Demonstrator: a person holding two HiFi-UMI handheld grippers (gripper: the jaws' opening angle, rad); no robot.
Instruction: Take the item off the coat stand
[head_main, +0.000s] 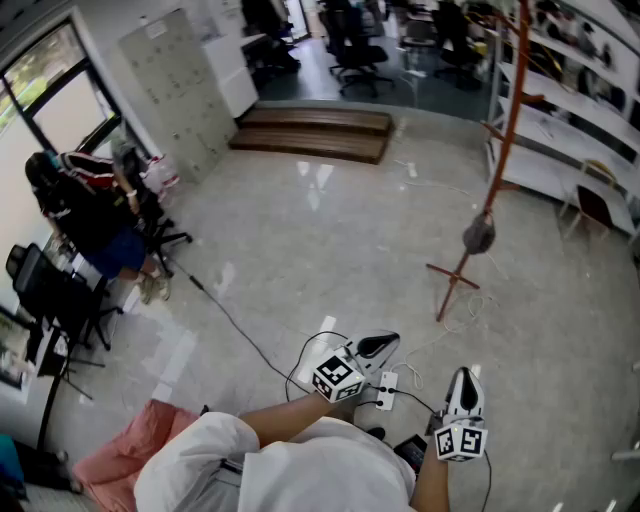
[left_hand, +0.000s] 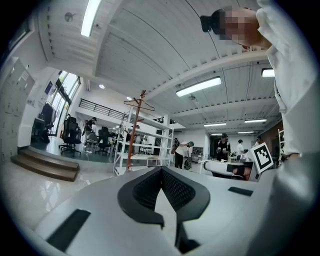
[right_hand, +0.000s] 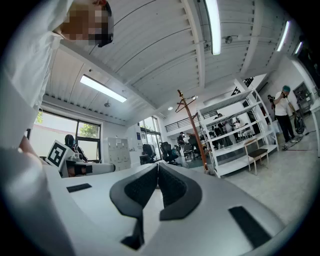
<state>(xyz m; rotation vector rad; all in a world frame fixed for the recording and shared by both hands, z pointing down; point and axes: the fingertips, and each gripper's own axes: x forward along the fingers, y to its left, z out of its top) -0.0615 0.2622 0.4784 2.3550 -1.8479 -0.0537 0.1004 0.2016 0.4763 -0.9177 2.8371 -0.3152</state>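
Note:
In the head view, the red-orange coat stand rises at the right, its legs spread on the pale floor. A small grey item hangs low on its pole. My left gripper and right gripper are held close to my body, well short of the stand, both shut with nothing between their jaws. In the left gripper view, the left gripper points up toward the distant coat stand. The right gripper likewise faces the coat stand. I cannot make out the item in either gripper view.
A person sits at a desk at the left among office chairs. Wooden steps lie ahead and white shelving stands behind the coat stand. A black cable and a power strip lie on the floor near my feet.

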